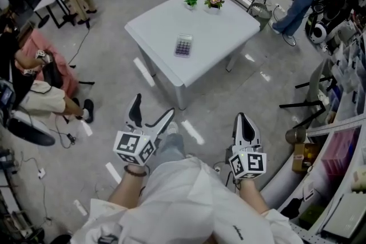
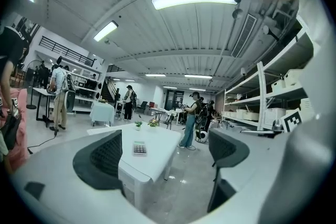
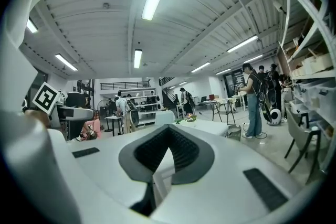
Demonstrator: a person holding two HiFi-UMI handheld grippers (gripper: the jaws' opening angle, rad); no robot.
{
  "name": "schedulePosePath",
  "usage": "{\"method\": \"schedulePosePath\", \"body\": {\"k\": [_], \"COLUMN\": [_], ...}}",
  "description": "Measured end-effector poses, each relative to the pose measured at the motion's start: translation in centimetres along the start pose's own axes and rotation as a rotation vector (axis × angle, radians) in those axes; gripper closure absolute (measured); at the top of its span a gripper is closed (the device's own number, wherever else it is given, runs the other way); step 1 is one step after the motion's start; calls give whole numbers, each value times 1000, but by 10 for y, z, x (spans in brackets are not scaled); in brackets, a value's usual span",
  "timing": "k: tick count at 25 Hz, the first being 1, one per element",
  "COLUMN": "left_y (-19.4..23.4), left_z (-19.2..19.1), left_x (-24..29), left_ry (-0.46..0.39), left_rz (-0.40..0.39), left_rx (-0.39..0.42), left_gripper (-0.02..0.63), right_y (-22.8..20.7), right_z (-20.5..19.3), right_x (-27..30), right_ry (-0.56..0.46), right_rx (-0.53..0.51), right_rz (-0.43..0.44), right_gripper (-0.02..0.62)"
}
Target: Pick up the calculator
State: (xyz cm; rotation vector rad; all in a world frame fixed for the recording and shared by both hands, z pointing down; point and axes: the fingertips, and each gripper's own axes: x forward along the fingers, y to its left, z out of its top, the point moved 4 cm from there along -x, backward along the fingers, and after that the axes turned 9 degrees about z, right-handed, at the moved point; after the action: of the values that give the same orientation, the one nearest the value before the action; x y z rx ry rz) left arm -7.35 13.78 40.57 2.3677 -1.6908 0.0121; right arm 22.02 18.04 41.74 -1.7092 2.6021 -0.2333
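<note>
White counter [image 1: 220, 31], standing well ahead of the person and apart from both grippers. The calculator [image 1: 183, 45] lies flat on it, keys up, a little toward the near edge.

By my reading, none of the pickup is done: the calculator rests untouched, and the approach, the descent and the grasp are all left.

The left gripper [image 1: 153, 106] is held low at the person's waist. Its jaws are spread wide with nothing between them, and its own view looks through the gap at the counter and the calculator far off. The right gripper [image 1: 242, 118], also at the waist, has its jaws clenched tip to tip on nothing. The left is already released and aimed at the counter, so it seems the likelier one to do the lifting — though that is only a guess.

Counted:
- One calculator.
- One counter carrying it.
- Two grippers.
- Two small potted plants side by side at the counter's far corner — a green plant [image 1: 190, 2] and a flowering plant [image 1: 214, 2] — well apart from the calculator.

Several other people stand or sit around the room, none at the counter.
</note>
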Motion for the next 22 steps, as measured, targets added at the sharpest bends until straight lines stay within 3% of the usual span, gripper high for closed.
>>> {"method": "schedulePosePath", "body": {"k": [22], "left_y": [87], "left_z": [32], "left_x": [186], "left_ry": [60], "left_rz": [-109], "left_rx": [-30], "left_gripper": [114], "right_y": [-24], "right_z": [23], "right_x": [183], "right_ry": [18], "right_rx": [7], "right_rz": [-69], "right_gripper": [578]}}
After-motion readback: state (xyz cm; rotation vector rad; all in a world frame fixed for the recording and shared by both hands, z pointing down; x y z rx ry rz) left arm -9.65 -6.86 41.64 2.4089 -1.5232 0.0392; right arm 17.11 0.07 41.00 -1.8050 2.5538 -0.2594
